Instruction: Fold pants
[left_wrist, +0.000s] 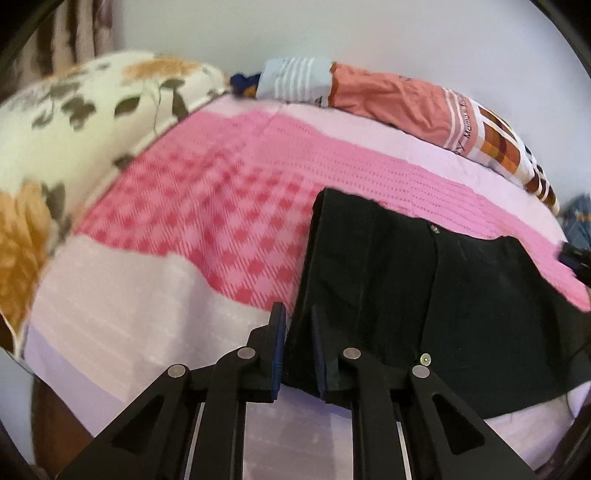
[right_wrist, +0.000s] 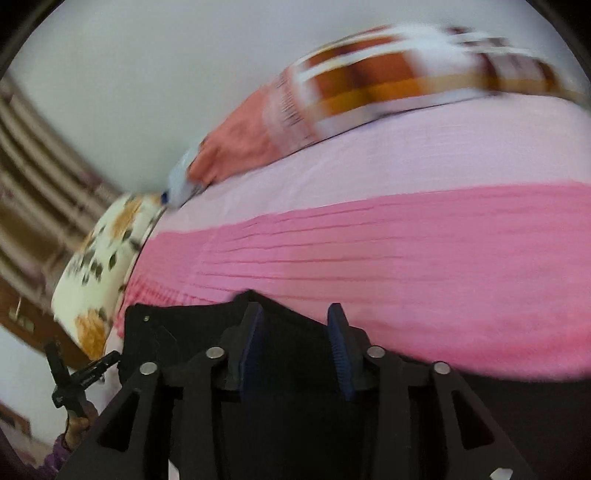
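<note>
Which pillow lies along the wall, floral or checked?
The orange checked pillow, with a salmon panel and lettering, lies along the white wall. The cream floral pillow sits at the bed's left end.

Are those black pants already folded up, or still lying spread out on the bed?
Mostly spread: the black pants lie flat on the pink bedspread, waistband button showing. Whether the legs are folded cannot be told.

Only legible print: orange-and-white pillow (left_wrist: 424, 107) at the far edge of the bed, white band along it reads "Mama's", rest of the line too small and warped to read. Right wrist view: same band is motion-blurred, unreadable.
</note>
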